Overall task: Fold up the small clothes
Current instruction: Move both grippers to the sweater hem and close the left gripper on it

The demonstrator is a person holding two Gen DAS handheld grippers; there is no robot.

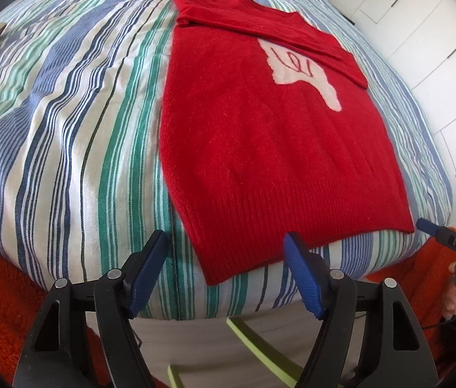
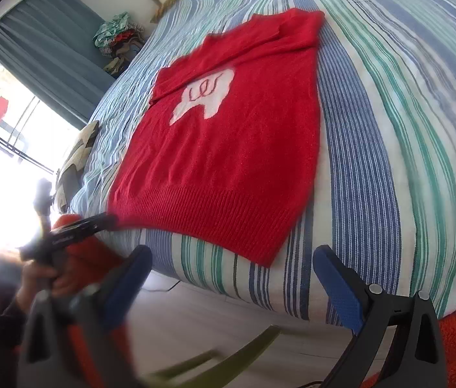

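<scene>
Left wrist view, ribbed red knit sweater [image 1: 260, 148] flat on striped bedspread [image 1: 66, 113], both grippers' jaws spread, empty.

Black clamp-style arms with silver rivets carry blue ribbed fingers [image 1: 302, 278].

**Both grippers wide apart, holding nothing**

The left gripper [image 1: 226, 245] has its blue-padded fingers [image 1: 148, 274] spread wide with nothing between them. The right gripper [image 2: 231, 258] is likewise spread wide and grips nothing; its left finger is blurred. In each wrist view the other gripper shows at the frame edge, held in a hand [image 2: 38, 279].
</scene>
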